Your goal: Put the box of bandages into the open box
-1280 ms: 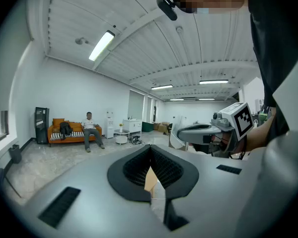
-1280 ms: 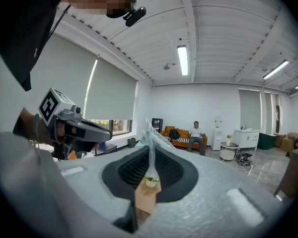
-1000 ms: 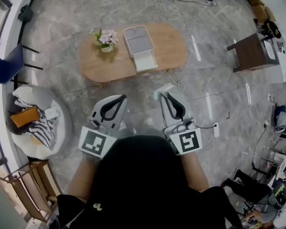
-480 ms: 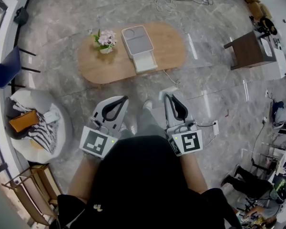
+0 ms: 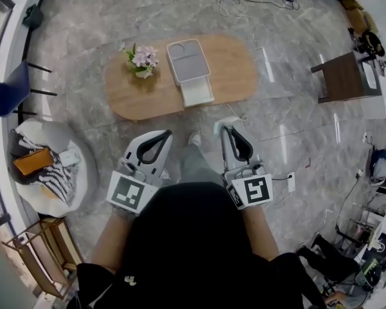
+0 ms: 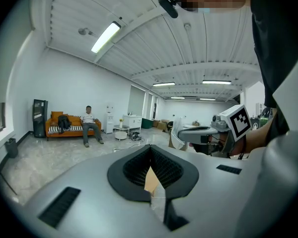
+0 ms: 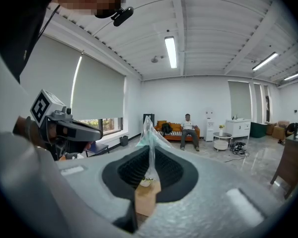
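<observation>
Box of bandages (image 7: pixel 148 133): apparently the clear-wrapped pale item pinched in the right gripper (image 7: pixel 149 150), lower centre of the head view. Left gripper (image 6: pixel 150 148): pressed together, nothing held. Open box (image 5: pixel 171 60): on the oval bench (image 5: pixel 231 69), upper centre, beside flowers (image 5: pixel 141 58).

Clear wrapper (image 7: pixel 148 133): only its pinched edge shows; what it wraps I cannot tell.
Open box (image 5: pixel 188 62), mid bench (image 5: pixel 235 76): contents too small to tell.
Seated person (image 6: pixel 91 125): small, blurry.
</observation>
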Motion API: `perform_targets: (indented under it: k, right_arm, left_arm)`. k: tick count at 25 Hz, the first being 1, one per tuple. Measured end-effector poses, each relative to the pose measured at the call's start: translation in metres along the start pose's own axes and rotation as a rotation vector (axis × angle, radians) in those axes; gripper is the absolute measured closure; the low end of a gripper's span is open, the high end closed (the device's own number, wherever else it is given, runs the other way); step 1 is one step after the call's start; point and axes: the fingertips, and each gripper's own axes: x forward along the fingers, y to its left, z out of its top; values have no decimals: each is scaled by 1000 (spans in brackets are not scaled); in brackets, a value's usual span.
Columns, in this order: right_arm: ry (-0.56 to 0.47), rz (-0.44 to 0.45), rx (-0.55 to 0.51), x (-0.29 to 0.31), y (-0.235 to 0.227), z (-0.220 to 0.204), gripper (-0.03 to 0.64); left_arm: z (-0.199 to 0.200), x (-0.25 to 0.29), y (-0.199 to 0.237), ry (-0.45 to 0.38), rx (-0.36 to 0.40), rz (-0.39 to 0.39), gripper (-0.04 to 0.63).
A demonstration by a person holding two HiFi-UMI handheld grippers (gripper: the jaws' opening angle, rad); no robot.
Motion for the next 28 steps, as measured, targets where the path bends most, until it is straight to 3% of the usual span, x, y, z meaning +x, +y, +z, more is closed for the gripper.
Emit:
perform_targets:
  k: [16,28]
  right_arm:
    - [-2,134,53,89,-143,5,586]
    - [111,227,64,136,-177,-28,586]
  left_arm:
    - [38,141,26,72,-7,128,584]
    - [25,188,39,138,-29,192,584]
